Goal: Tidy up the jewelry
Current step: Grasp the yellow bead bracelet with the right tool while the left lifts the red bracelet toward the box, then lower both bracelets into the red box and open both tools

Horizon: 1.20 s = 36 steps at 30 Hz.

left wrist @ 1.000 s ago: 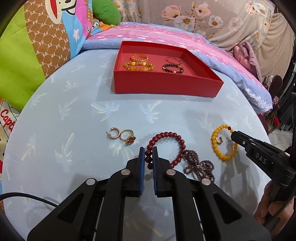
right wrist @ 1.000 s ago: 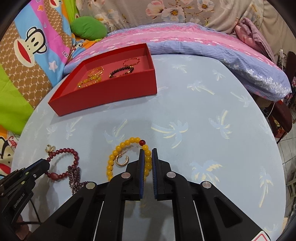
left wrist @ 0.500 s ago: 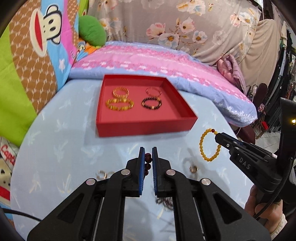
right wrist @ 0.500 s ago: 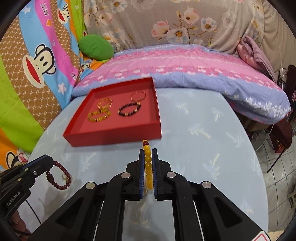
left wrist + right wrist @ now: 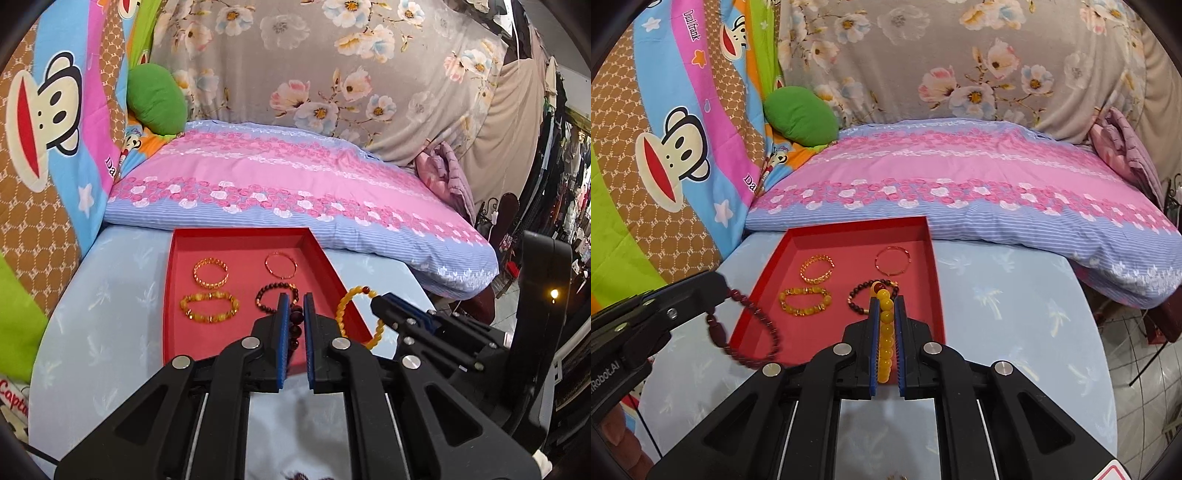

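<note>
My left gripper (image 5: 294,306) is shut on a dark red bead bracelet (image 5: 294,328), held above the near edge of the red tray (image 5: 168,291). It also shows in the right wrist view (image 5: 753,332), hanging from the left gripper (image 5: 722,291). My right gripper (image 5: 886,310) is shut on a yellow bead bracelet (image 5: 885,332) above the tray's near right part. The yellow bracelet also shows in the left wrist view (image 5: 345,310), hanging from the right gripper (image 5: 376,301). Several bracelets lie in the tray: a gold chain one (image 5: 210,273), an amber one (image 5: 208,306), a thin ring bangle (image 5: 280,264), a dark bead one (image 5: 271,291).
The tray (image 5: 934,280) sits on a light blue round table (image 5: 1015,314). A pink and blue pillow (image 5: 295,192) lies right behind the tray. A monkey-print cushion (image 5: 55,147) stands at the left. The table's edge drops off at the right.
Both grippers have lifted their bracelets off the table and moved forward to the tray. The loose rings and the purple bead string have dropped out of view below.
</note>
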Motion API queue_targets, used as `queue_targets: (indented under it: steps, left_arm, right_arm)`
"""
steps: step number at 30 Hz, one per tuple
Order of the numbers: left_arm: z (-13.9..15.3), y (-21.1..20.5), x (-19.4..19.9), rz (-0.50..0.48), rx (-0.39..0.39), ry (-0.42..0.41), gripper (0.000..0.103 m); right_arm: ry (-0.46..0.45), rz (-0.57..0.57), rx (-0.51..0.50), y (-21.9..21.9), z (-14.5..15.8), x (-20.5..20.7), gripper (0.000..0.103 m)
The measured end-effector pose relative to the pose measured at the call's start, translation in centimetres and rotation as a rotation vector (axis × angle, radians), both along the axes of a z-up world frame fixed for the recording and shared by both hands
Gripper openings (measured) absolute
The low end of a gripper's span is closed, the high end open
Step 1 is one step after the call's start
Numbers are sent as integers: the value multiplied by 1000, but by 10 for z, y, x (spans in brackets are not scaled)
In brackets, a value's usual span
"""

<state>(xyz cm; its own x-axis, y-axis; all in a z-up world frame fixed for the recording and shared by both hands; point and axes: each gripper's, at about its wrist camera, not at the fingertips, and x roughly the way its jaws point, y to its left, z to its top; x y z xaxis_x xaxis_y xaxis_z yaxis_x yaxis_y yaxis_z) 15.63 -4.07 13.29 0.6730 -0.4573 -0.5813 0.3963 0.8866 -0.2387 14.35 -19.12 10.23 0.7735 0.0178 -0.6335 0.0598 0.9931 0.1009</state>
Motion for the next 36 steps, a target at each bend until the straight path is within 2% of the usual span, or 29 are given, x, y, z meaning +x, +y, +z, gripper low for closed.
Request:
queue_targets:
  steps: [4,11,17,23,25,26,28,29,31,36]
  left_arm:
    - [-15,-2,25,12,10,40,7]
    - [-64,1,47,40,66,129,7]
    - [-78,0,58,40,61,158,8]
    - [-98,3,71,110,162,161,8]
    - [-104,5,73,124,182,163,12]
    - [-107,7,73,137,190,163,19]
    - [-109,10,72,150,188,157,27]
    - [-109,12,70,157,186,151,31]
    - [-108,12,69,164,192,139,36]
    - [-105,11,62,168,209,124,37]
  right_arm:
    - [27,17,4,3,-12,18,7]
    - [88,26,8,3,-39,37,7]
    - [100,75,25,18,-49,50,7]
    - [170,64,8,17,-78,69,8]
    - [177,42,-8,14,-86,69,16]
    - [176,32,-15,12,-87,68,20]
    - [162,17,-30,11,-88,64,35]
    - [155,13,-40,11,-88,62,37]
    - [145,12,-53,12,-87,59,40]
    - [133,21,-43,15,-84,51,41]
